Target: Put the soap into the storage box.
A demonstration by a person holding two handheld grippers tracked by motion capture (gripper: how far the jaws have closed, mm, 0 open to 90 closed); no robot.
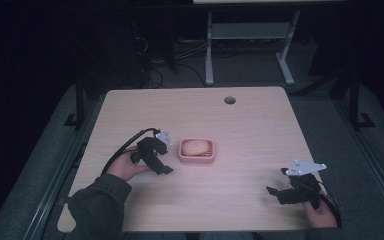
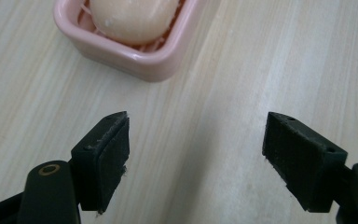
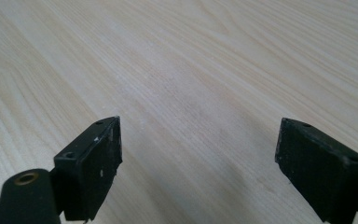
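A pink soap dish [image 1: 196,151] sits near the middle of the wooden table [image 1: 240,120], holding a pale peach oval soap [image 1: 194,147]. My left gripper [image 1: 166,162] is just left of the dish, held in a hand, its jaws wide open with nothing between them. In the left gripper view the dish [image 2: 135,58] and soap [image 2: 133,18] lie beyond the open left gripper [image 2: 196,149], up and to the left. My right gripper [image 1: 275,194] rests near the front right corner, far from the dish. The right gripper [image 3: 198,161] stands open over bare wood.
A round cable hole [image 1: 229,100] is in the table's far edge. Beyond the table stand the white legs of another desk [image 1: 209,55] and some cables on the dark floor. The table's front edge lies close to both hands.
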